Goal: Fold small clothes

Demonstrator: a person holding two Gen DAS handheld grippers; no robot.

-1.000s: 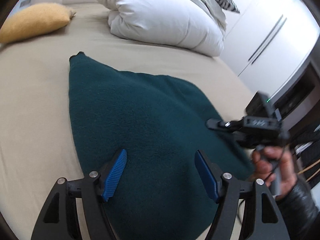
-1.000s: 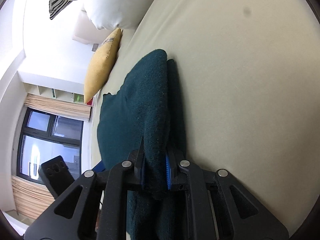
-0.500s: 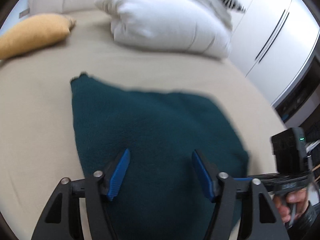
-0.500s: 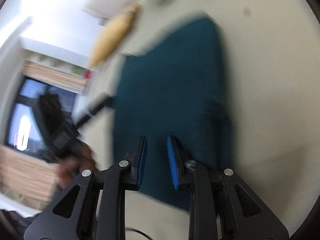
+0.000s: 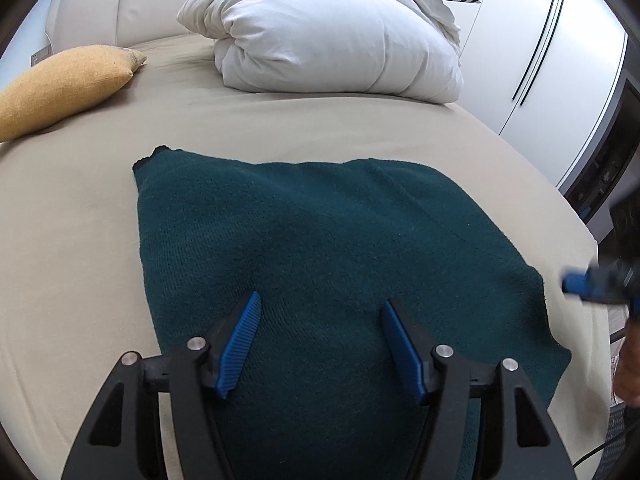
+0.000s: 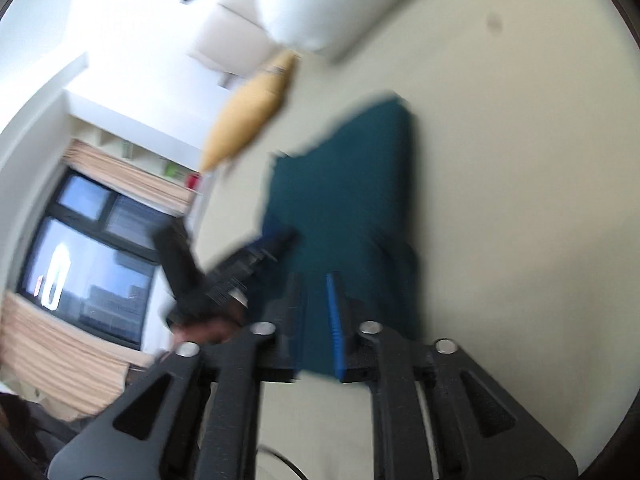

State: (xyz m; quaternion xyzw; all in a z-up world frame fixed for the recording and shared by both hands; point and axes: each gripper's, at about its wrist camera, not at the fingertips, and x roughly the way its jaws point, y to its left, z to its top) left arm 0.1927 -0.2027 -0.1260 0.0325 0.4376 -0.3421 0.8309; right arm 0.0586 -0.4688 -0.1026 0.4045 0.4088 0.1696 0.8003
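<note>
the left gripper (image 5: 320,344) was held apart, empty, over the cloth (image 5: 320,248), spread flat on the bed (image 5: 280,132). its right edge had just been released by the right gripper (image 6: 316,316), lifted clear, jaws opening; one fold was judged laid.

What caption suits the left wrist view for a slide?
Left gripper open above a folded dark green cloth on a beige bed.

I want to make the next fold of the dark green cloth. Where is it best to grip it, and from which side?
Probably the far left corner of the dark green cloth: it sticks out free on the bed sheet. Come from the left, fingers low over the sheet.
</note>
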